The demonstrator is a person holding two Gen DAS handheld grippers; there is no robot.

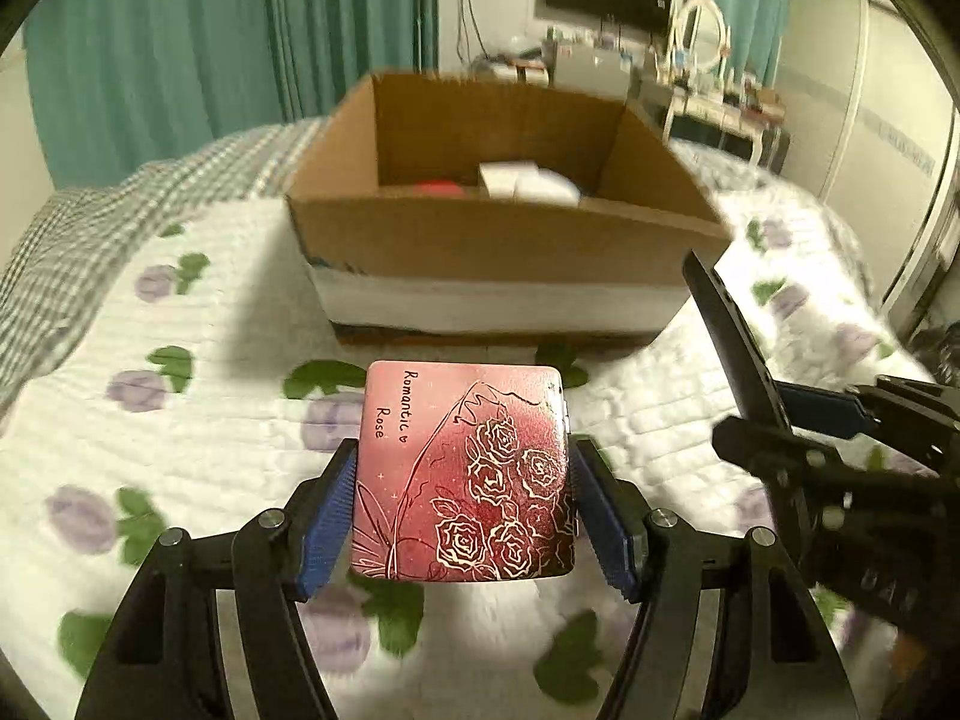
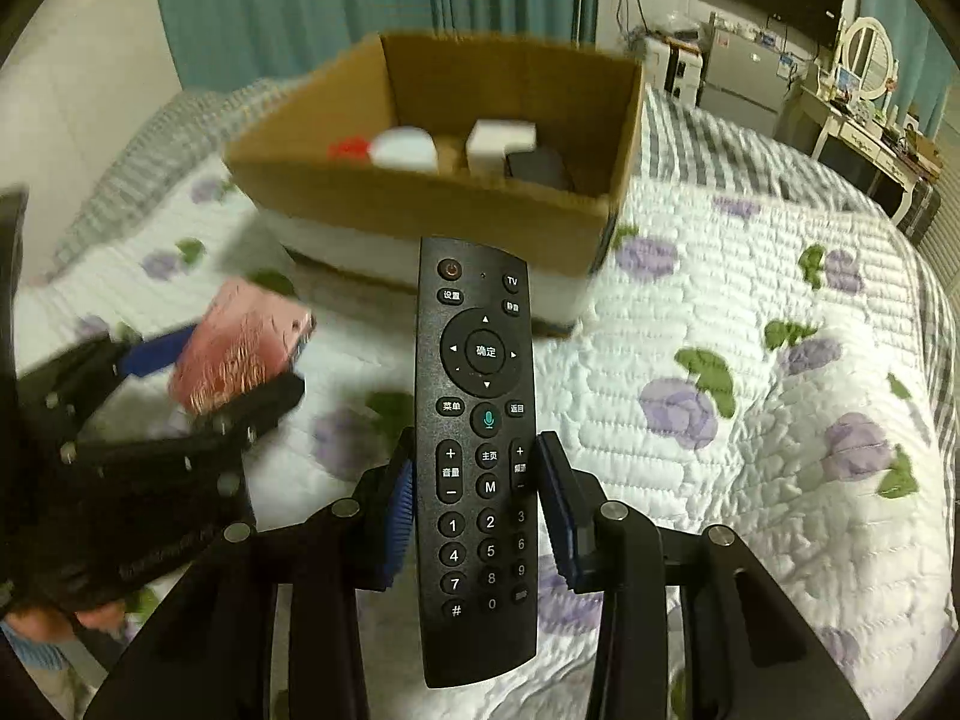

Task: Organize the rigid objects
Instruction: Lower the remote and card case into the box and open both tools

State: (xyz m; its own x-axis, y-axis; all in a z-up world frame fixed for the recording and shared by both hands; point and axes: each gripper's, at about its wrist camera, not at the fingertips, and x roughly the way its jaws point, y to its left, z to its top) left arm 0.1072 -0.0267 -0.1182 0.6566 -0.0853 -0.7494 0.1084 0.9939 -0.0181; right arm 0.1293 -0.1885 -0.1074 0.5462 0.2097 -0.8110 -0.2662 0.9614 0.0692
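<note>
Black gripper arms are filling the bottom of both wrist views, so I am starting there. Behind them, the bed (image 2: 750,360) is taking up most of the room, its white quilt printed with purple flowers and green leaves, with a checked cover showing at the far edge. On the quilt, an open cardboard box (image 1: 498,234) is sitting near the teal curtains (image 1: 180,48), and inside it a red thing, a white box and some other pale and dark items are lying, too blurred to name.

Nearer, the right gripper (image 2: 474,510) is holding a black remote (image 2: 480,420) above the quilt, its blue-padded fingers (image 2: 555,510) clamped on the remote's long sides around the number keys, the power button end pointing toward the box.

Beside it, the left gripper (image 1: 462,510) is carrying a pink case (image 1: 465,468) printed with roses and the words "Romantic Rose", its fingers pressing on the two side edges. This case is hanging clear of the bed, just short of the box.
</note>
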